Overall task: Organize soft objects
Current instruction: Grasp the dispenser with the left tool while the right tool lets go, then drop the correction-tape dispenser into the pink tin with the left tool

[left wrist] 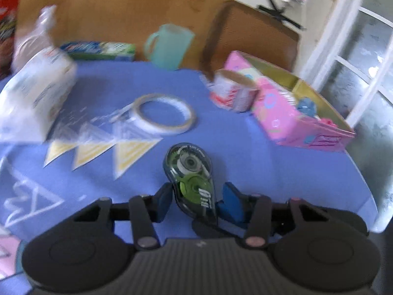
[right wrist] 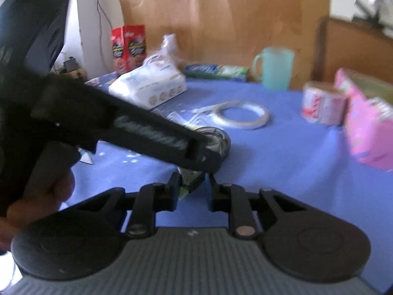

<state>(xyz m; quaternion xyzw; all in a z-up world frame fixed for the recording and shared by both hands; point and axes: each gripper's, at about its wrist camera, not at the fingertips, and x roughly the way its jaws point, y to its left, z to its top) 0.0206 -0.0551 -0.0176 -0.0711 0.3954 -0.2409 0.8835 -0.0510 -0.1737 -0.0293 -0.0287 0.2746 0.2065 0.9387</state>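
Left gripper (left wrist: 195,198): low over blue tablecloth (left wrist: 245,147), blue pads pinching the clear-and-green plastic tape dispenser (left wrist: 190,172).
Right gripper (right wrist: 192,188): level, jaws spread around the dispenser's tail.
Dispenser: teardrop shell pointing 12 o'clock; flat tape ring (left wrist: 164,113) at 11.

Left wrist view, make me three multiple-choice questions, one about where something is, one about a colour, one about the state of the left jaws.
1. Where is the ring of clear tape?
A. flat on the blue tablecloth
B. inside the pink box
C. around the mug

2. What colour is the mug?
A. red
B. teal
C. black

3. What is between the jaws of the left gripper?
A. nothing
B. a tissue pack
C. the green correction-tape dispenser

Answers: 1 A, the ring lies flat on the cloth. 2 B, it is pale teal. 3 C, the dispenser's lower end sits between the blue pads.
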